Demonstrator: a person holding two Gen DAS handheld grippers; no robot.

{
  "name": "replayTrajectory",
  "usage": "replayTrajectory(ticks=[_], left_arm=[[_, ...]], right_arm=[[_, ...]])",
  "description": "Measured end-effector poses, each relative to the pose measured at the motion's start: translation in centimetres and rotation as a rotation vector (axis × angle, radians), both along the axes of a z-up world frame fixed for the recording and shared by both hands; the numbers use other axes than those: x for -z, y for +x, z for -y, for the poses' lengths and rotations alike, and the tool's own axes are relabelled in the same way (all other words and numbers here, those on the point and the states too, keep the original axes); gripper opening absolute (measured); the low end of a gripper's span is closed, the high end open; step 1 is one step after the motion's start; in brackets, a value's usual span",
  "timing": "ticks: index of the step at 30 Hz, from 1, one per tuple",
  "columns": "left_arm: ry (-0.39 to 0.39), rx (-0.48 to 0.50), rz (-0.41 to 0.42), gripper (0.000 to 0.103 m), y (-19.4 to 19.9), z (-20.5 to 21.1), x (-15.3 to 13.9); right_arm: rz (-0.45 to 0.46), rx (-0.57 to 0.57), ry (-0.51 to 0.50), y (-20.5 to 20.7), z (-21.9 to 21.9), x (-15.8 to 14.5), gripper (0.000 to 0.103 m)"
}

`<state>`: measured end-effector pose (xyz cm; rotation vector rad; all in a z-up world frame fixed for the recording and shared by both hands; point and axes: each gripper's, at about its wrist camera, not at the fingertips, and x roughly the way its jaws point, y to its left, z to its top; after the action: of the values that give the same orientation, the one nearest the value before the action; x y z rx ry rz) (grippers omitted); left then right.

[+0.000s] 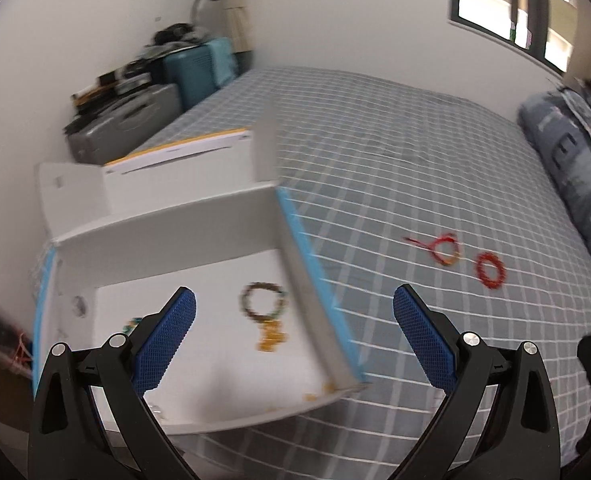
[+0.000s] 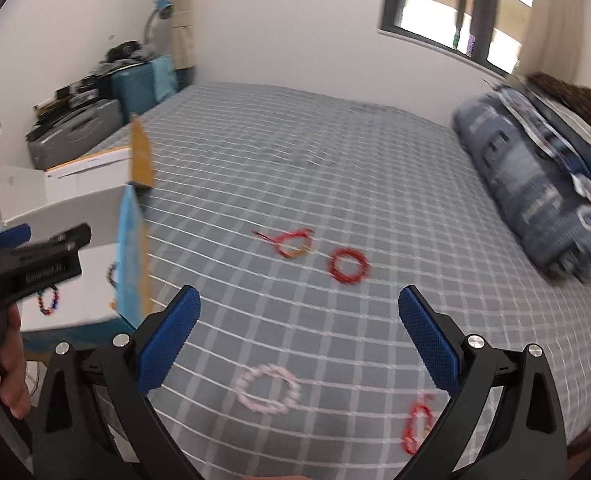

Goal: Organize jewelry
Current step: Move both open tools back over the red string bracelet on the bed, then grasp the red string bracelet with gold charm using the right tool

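Left wrist view, lower left: white box (image 1: 199, 216) w/ blue edge, open on the checked bedsheet (image 1: 395, 152). Inside it a brown bead bracelet (image 1: 261, 300) w/ yellow tassel; another bit near the left finger, too blurred to tell. Left gripper (image 1: 294, 340) spread wide, empty, over the box's right wall. Center-right: red cord bracelet (image 1: 441, 249), then red bead bracelet (image 1: 490, 270) on the sheet.

Right wrist view: right gripper (image 2: 299, 340) spread, empty. Below it a pink bracelet (image 2: 267, 394); lower right another red bracelet (image 2: 417, 426).

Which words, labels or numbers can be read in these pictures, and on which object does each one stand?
None can be read.
Left gripper: raised lettering on its black body, too blurred to read.
Folded blue quilt: large pale printed shapes, perhaps letters, not legible.
White box: no readable print shows.
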<state>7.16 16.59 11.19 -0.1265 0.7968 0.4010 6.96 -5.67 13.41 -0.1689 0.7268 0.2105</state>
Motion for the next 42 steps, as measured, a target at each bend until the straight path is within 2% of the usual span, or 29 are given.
replayTrajectory(ticks=[6,11,15,17,22,25,27,30,33,35,39,42], left_arm=[[-0.032,0.124,-0.012,0.097,3.7,5.7,0.5],[-0.053,0.197,-0.076,0.097,9.0,9.2,2.8],[-0.041,0.24,-0.103,0.097,13.0,11.1,5.0],[-0.025,0.247,-0.156,0.097,15.5,11.9,6.7],[-0.033,0.27,-0.221,0.097,20.3,12.6,10.2],[-0.019,0.269,-0.224,0.097,22.6,12.6,11.7],[-0.059,0.262,-0.223,0.097,24.0,12.1,12.9],[-0.058,0.262,-0.247,0.097,25.8,12.3,14.9],[-0.049,0.257,-0.277,0.097,27.1,12.1,16.5],[-0.082,0.253,-0.288,0.097,27.9,11.7,17.4],[-0.068,0.234,-0.285,0.097,28.7,11.5,18.6],[-0.083,0.22,-0.303,0.097,29.3,11.1,19.5]], right_arm=[[-0.073,0.104,0.008,-0.6,7.0,2.6,0.095],[-0.126,0.195,0.016,-0.9,12.3,5.2,0.095],[-0.178,0.241,0.019,-0.9,15.6,7.7,0.095],[-0.209,0.255,0.036,-0.9,16.7,8.9,0.095],[-0.263,0.268,0.044,-0.9,18.0,11.5,0.095],[-0.308,0.262,0.052,-0.3,18.4,13.4,0.095],[-0.333,0.25,0.052,0.1,18.4,14.5,0.095],[-0.355,0.235,0.042,0.5,18.1,15.7,0.095],[-0.36,0.217,0.031,0.7,17.5,16.3,0.095],[-0.374,0.216,0.019,1.0,17.4,17.0,0.095],[-0.407,0.217,0.033,1.3,17.8,18.0,0.095],[-0.424,0.216,0.039,1.5,18.1,18.5,0.089]])
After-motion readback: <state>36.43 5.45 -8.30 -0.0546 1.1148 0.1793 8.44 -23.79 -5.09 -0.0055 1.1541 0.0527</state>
